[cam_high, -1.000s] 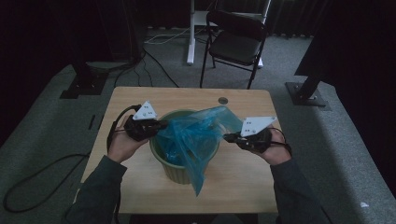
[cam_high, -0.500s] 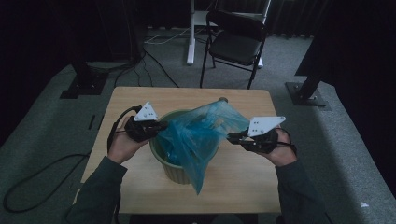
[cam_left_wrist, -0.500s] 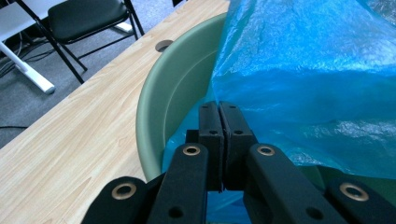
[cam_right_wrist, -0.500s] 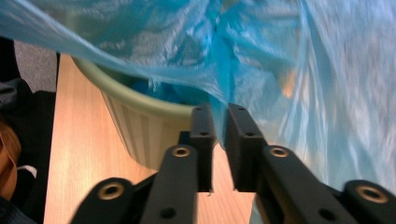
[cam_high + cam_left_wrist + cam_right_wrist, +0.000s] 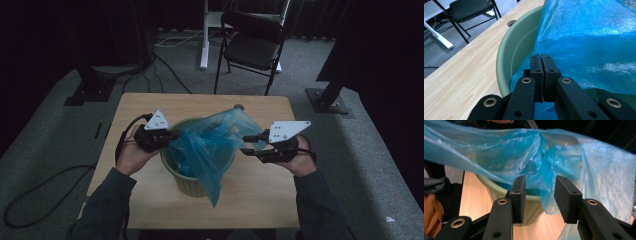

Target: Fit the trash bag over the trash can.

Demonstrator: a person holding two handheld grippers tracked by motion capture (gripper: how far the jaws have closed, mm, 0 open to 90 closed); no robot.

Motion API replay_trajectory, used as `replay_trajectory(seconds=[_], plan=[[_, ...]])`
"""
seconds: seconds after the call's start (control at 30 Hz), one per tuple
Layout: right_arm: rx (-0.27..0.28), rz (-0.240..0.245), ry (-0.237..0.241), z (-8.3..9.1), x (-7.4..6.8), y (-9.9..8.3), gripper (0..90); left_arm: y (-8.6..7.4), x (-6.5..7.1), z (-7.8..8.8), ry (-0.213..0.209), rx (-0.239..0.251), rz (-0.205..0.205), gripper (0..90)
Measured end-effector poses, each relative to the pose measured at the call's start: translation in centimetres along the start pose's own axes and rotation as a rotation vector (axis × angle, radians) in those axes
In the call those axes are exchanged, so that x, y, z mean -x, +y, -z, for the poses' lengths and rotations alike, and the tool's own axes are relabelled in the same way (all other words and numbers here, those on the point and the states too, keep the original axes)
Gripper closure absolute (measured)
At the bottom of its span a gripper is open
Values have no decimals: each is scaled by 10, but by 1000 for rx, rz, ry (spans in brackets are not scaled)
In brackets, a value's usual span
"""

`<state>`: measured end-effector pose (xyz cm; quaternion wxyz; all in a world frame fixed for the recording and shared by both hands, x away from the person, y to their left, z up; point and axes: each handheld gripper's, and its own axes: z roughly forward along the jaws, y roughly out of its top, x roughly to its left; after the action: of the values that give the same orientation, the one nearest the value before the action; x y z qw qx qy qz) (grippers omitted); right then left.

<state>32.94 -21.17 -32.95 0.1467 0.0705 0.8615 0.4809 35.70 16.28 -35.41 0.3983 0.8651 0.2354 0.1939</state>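
Where the green bin [image 5: 192, 177] stands near the middle of my wooden desk [image 5: 260, 200], a blue plastic bag [image 5: 210, 150] is spread over its mouth, one end hanging down the bin's near side. My left gripper [image 5: 541, 75] has its jaws pressed together on the bag's edge, just inside the bin's rim. My right gripper [image 5: 540, 197] has its jaws parted with a clear gap; a loose fold of the bag hangs between them, and I cannot tell whether either jaw touches it. In the high view the bag stretches from the left gripper [image 5: 172, 136] toward the right gripper [image 5: 246, 145]. A black folding chair [image 5: 252, 47] stands beyond the desk. I can read no writing or labels.
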Motion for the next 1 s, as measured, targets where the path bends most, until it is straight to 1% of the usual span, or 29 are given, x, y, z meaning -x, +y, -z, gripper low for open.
replay_trajectory(seconds=[0.1, 0.23, 0.3, 0.37, 0.4, 0.47, 0.53, 0.67, 0.73, 0.8, 0.87, 0.93, 1.0], plan=[[19, -1, -10, 0, 1, 4, 608, 1, 0, 0, -2, -1, -2, 880], [26, 4, -5, -2, 2, 8, 659, 1, 1, -1, -7, 1, -6, 877], [23, 1, -13, -4, 2, 10, 692, 1, 2, -1, -8, 3, -6, 876], [18, -5, -32, -7, 4, 12, 725, 2, 2, -1, -9, 2, -11, 874], [8, -10, -49, -9, 5, 13, 736, 2, 3, -1, -9, 2, -12, 874], [-2, -23, -65, -13, 7, 14, 739, 2, 3, -1, -11, 3, -12, 873], [-22, -35, -86, -18, 9, 16, 712, 2, 4, -1, -12, 3, -13, 872], [-54, -64, -105, -31, 15, 19, 613, 2, 5, -2, -15, 8, -11, 870], [-71, -78, -117, -38, 17, 21, 578, 2, 5, -1, -18, 6, -15, 869], [-86, -86, -120, -45, 20, 22, 566, 2, 6, -1, -20, 6, -19, 867], [-104, -95, -138, -52, 21, 23, 540, 2, 6, -1, -22, 9, -20, 867], [-117, -111, -142, -59, 24, 24, 535, 2, 7, -1, -23, 12, -21, 867], [-137, -111, -146, -65, 26, 25, 550, 2, 7, -1, -24, 12, -21, 867]])
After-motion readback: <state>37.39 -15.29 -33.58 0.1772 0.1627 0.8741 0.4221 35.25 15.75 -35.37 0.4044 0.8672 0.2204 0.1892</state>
